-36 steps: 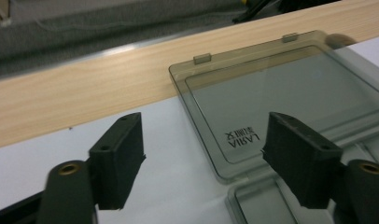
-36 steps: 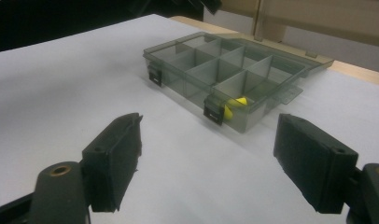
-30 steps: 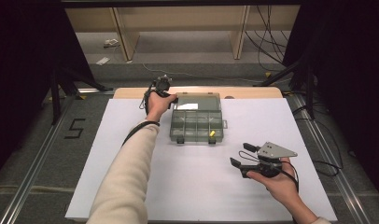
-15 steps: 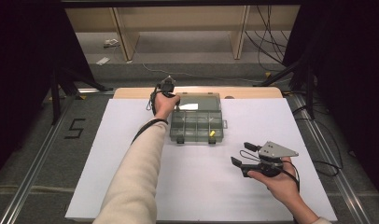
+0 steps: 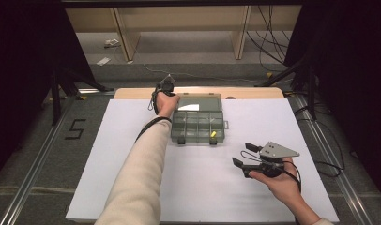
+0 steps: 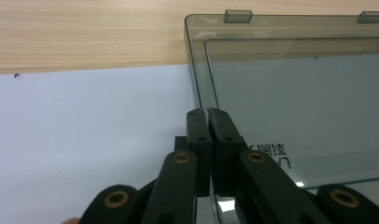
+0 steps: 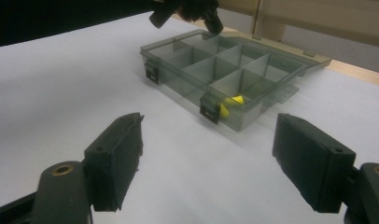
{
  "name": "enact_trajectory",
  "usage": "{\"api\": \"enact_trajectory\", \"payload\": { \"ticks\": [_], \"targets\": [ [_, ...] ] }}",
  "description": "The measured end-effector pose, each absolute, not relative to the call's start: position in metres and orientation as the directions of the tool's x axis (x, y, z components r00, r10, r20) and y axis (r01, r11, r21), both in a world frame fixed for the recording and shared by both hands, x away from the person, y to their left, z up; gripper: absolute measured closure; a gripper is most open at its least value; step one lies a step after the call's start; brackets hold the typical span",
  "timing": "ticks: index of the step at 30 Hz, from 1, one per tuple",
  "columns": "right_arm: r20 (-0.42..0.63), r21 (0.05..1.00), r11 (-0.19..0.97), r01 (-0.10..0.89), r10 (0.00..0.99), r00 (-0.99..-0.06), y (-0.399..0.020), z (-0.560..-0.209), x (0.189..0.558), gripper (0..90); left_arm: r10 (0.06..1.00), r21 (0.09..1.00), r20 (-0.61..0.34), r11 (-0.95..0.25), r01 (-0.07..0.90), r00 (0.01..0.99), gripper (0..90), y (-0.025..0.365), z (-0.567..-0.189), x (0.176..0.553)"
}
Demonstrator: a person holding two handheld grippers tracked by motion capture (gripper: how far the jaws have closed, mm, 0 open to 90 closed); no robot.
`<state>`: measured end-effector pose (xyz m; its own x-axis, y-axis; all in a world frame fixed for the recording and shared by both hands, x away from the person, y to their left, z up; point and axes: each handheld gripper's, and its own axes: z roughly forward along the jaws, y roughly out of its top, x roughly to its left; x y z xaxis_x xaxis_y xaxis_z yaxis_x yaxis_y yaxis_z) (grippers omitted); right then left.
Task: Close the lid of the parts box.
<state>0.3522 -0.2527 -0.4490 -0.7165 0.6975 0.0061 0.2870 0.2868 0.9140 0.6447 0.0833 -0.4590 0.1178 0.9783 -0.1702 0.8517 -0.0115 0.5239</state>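
While your right gripper (image 5: 244, 156) rests low on the white counter (image 5: 132, 140) nearest you, its jaws stand wide apart on nothing. Beyond it sits the open compartment box (image 5: 198, 127), one small yellow piece (image 7: 230, 104) in the near corner cell beside a black latch (image 7: 209, 110). Farther off, your left arm stretches forward; your left gripper (image 6: 207, 114) has just been closing, jaws pinched together on the edge of the clear lid (image 6: 290, 84) lying flat behind.

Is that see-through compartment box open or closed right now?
Open. The box's lid lies flat behind it, and the left gripper pinches the lid's edge.
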Motion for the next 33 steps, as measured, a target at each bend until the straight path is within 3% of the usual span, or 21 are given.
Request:
{"api": "enact_trajectory", "payload": {
  "ticks": [15, 21, 33],
  "targets": [
    [-0.008, 0.921, 0.265, 0.285, 0.745, -0.667, -0.259, -0.434, 0.382, 26.5, 0.974, 0.59, -0.19, 0.011, 0.807, 0.126, 89.3, 0.087, -0.446, 0.633],
    [-0.008, 0.921, 0.249, 0.301, 0.782, -0.624, -0.254, -0.422, 0.428, 27.4, 0.968, 0.605, -0.207, 0.011, 0.796, 0.144, 89.2, 0.093, -0.444, 0.629],
    [0.082, 0.882, 0.181, 0.435, 0.85, -0.521, -0.229, -0.415, 0.534, 33.1, 0.963, 0.656, -0.209, 0.007, 0.755, 0.173, 89.2, 0.094, -0.441, 0.621]
  ]
}}
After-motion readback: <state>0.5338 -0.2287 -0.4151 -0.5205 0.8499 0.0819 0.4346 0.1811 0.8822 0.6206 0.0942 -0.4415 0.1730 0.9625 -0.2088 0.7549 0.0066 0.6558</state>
